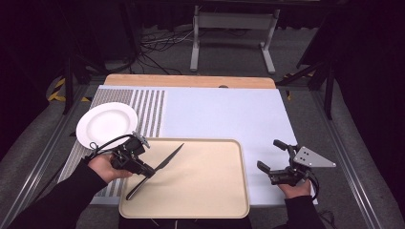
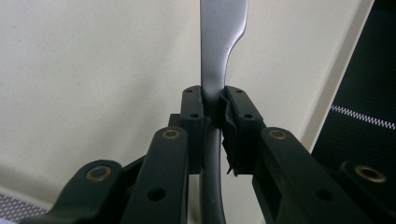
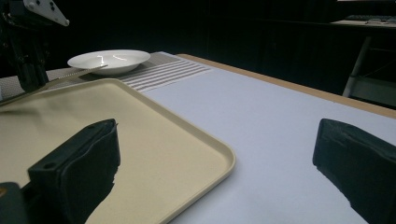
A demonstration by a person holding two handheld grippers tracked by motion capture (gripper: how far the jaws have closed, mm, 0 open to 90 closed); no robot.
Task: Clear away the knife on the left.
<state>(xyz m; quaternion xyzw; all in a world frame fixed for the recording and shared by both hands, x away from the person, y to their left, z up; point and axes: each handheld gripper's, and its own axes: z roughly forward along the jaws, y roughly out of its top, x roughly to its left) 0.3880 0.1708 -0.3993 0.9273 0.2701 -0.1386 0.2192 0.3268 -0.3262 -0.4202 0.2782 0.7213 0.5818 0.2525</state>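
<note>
The left gripper [image 1: 149, 171] is seen closed tight on a knife [image 1: 168, 160], gripped at the narrow neck between blade and handle. In the left gripper view the jaws are pressed against both sides of the knife [image 2: 215, 60], with the blade running straight ahead and the dark handle passing back beneath them.

The knife is held over the left part of a beige tray [image 1: 205, 191], blade pointed up and away toward the table's far right, handle end low near the tray's left rim. Whether the handle touches the tray cannot be told.

The right gripper [image 1: 271, 157] is held just off the tray's right edge, over the pale table cover [image 1: 224, 114]. Its jaws are spread wide with nothing between them.

A white plate [image 1: 106, 125] is noted on the striped mat [image 1: 150, 112], beyond the tray's left corner.
</note>
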